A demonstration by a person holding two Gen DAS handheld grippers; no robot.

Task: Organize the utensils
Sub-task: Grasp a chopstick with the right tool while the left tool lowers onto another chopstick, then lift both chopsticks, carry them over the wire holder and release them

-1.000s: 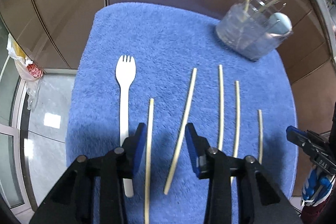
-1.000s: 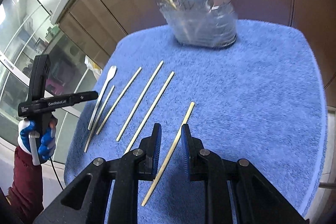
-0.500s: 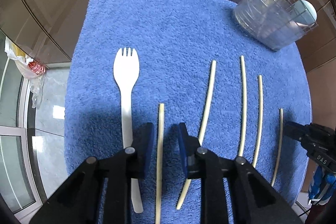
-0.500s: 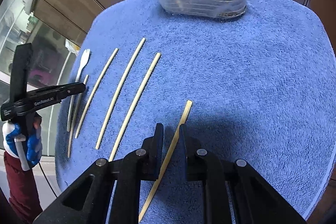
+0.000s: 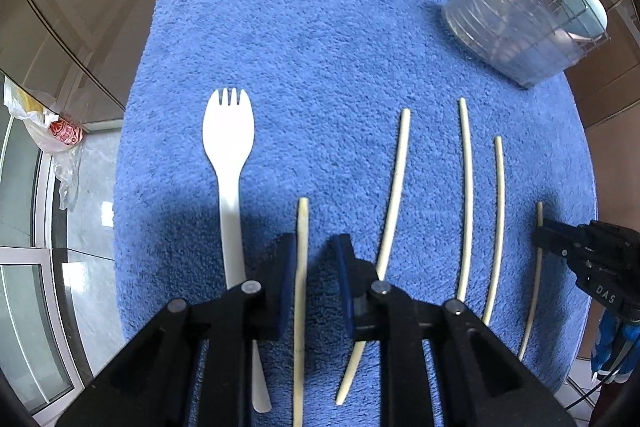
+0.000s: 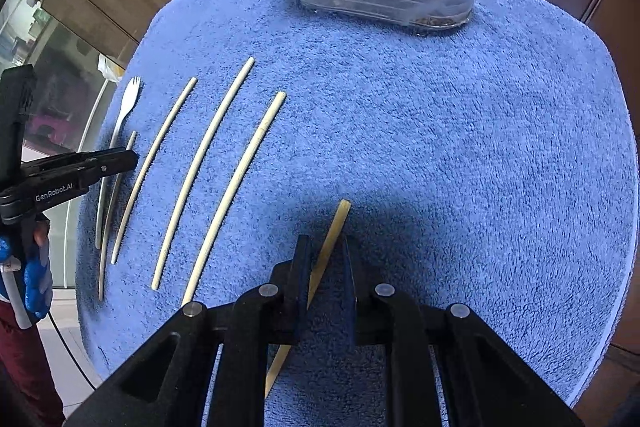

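Several pale chopsticks and a white plastic fork point(image 5: 228, 147) lie side by side on a blue towel point(image 5: 320, 47). My left gripper point(image 5: 314, 239) points down at the towel, its jaws closing around the chopstick point(image 5: 301, 227) just right of the fork; a gap still shows at the right pad. My right gripper point(image 6: 324, 241) straddles the rightmost, yellower chopstick point(image 6: 336, 227), which runs slantwise between its narrow jaws with towel visible on both sides. A clear utensil holder point(image 5: 520, 35) stands at the towel's far right corner with two chopsticks and a blue spoon in it.
Three more chopsticks point(image 5: 466, 187) lie between the two grippers. The towel's edges drop off to the floor at left and front. A plastic bag point(image 5: 48, 131) sits on the floor at left. Brown cabinet doors stand behind. A gloved hand point(image 6: 36, 275) holds the left gripper.
Both grippers have come down closer to the towel. The left jaws have narrowed around the chopstick beside the fork. The right jaws stay narrow around the rightmost chopstick.
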